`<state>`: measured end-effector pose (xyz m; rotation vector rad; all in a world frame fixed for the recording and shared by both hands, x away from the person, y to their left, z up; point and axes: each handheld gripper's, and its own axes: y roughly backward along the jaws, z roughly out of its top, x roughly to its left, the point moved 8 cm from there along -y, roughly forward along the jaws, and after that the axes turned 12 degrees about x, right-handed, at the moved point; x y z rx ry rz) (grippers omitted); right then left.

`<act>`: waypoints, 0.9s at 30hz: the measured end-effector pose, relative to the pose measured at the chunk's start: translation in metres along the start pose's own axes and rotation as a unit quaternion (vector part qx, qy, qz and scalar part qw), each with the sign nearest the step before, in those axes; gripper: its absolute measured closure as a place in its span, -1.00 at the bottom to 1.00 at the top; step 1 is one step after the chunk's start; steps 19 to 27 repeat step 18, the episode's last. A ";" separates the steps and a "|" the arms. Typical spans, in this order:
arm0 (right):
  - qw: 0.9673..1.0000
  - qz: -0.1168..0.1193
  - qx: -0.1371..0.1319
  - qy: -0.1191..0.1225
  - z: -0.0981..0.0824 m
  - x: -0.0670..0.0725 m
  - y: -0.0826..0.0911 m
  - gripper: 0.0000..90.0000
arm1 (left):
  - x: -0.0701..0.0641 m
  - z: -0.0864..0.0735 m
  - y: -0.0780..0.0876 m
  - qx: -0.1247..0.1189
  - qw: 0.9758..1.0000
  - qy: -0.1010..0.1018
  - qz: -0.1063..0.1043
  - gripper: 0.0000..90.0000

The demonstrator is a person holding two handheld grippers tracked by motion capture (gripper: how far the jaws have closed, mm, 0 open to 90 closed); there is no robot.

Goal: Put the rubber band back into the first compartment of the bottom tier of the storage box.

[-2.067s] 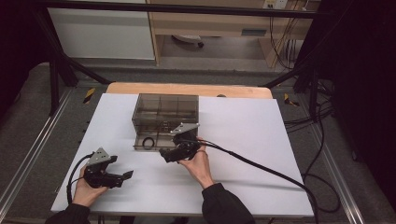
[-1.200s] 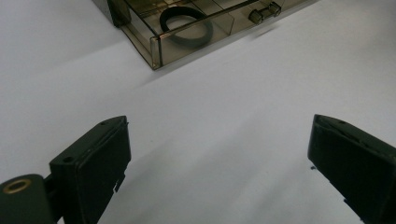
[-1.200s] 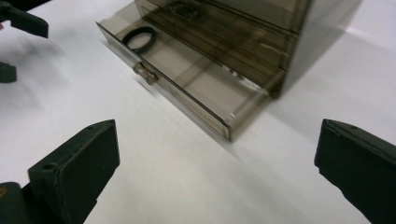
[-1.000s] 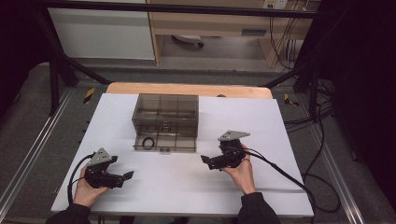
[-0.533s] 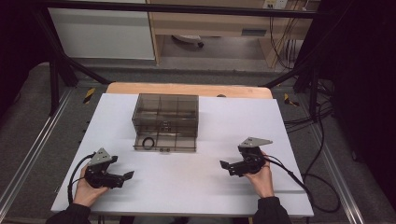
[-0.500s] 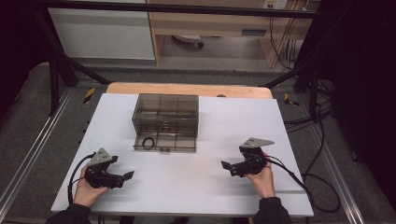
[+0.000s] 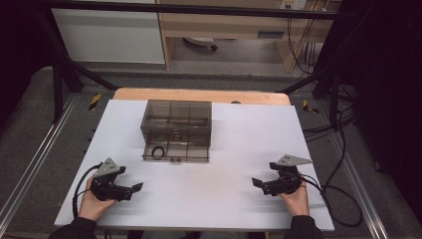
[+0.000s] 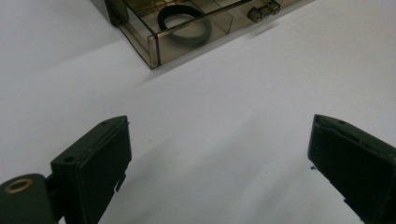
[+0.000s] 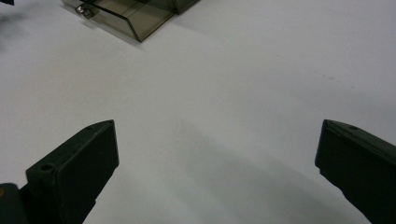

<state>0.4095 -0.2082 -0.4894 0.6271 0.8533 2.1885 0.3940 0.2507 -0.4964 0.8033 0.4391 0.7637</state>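
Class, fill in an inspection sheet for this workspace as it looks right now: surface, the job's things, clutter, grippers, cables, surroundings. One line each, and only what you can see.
Surface: white table top, bare at the near side, with a wooden edge at the far side.
Job's things: smoky clear box with compartments, its bottom drawer pulled out; a black ring lies in the drawer's end compartment.
Clutter: nothing seen.
Grippers: left gripper and right gripper both open, holding nothing, each in a hand near the front edge.
Cables: one black cable trails from the right gripper off the table; more hang at the far right.
Surroundings: dark frame, grey floor, white cabinet behind.
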 end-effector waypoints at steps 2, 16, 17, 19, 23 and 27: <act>1.000 0.004 -0.004 -0.002 -0.004 -0.003 0.003 -0.99 | 0.000 0.000 0.000 -0.001 1.000 0.001 0.000 -0.87; 1.000 0.011 -0.009 0.014 -0.018 -0.006 0.008 -0.99 | -0.001 0.000 0.000 -0.002 1.000 -0.001 -0.001 -0.87; 1.000 0.010 -0.007 0.014 -0.019 -0.006 0.008 -0.99 | -0.001 0.000 0.000 -0.002 1.000 -0.001 0.000 -0.87; 1.000 0.011 -0.007 0.014 -0.019 -0.006 0.008 -0.99 | -0.001 0.001 0.000 -0.002 1.000 -0.001 0.000 -0.87; 1.000 0.011 -0.007 0.014 -0.019 -0.006 0.008 -0.99 | -0.001 0.001 0.000 -0.002 1.000 -0.001 0.000 -0.87; 1.000 0.011 -0.007 0.014 -0.019 -0.006 0.008 -0.99 | -0.001 0.001 0.000 -0.002 1.000 -0.001 0.000 -0.87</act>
